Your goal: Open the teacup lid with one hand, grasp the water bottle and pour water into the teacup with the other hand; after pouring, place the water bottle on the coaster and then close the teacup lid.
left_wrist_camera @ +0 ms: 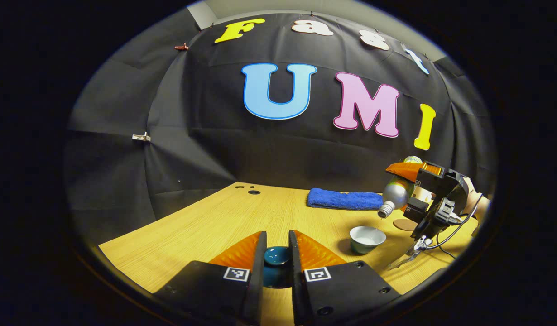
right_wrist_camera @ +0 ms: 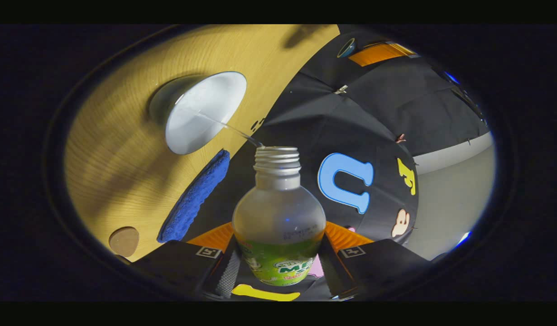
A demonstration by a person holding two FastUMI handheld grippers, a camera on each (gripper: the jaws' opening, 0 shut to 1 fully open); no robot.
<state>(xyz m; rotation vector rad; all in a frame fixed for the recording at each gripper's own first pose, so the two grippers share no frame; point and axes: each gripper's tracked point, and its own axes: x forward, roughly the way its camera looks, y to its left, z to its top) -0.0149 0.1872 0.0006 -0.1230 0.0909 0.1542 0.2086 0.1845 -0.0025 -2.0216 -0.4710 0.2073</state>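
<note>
1. Teacup (right_wrist_camera: pixel 199 113) sits uncovered on the wooden table (left_wrist_camera: pixel 206 226), near the table's right side in the left gripper view, with the round coaster (left_wrist_camera: pixel 404 224) just beyond it and a folded blue towel (left_wrist_camera: pixel 344 199) farther back.
2. My right gripper (right_wrist_camera: pixel 278 253) is clamped on the water bottle (right_wrist_camera: pixel 279 222), both fingers pressing its labelled body; the bottle is tipped mouth-down toward the cup.
3. A thin stream of water (right_wrist_camera: pixel 224 126) runs from the bottle's threaded mouth into the cup, so I judge the pouring step is in hand.
4. My left gripper (left_wrist_camera: pixel 277 253) holds the teacup lid (left_wrist_camera: pixel 277 260) between its fingers, well to the left of the cup and low over the table.
5. Next, as I read it: tilt the bottle back upright once the cup has enough, then carry it to the coaster and stand it there before letting go.
6. After that the lid needs to go across to the cup and be lowered squarely onto its rim.
</note>
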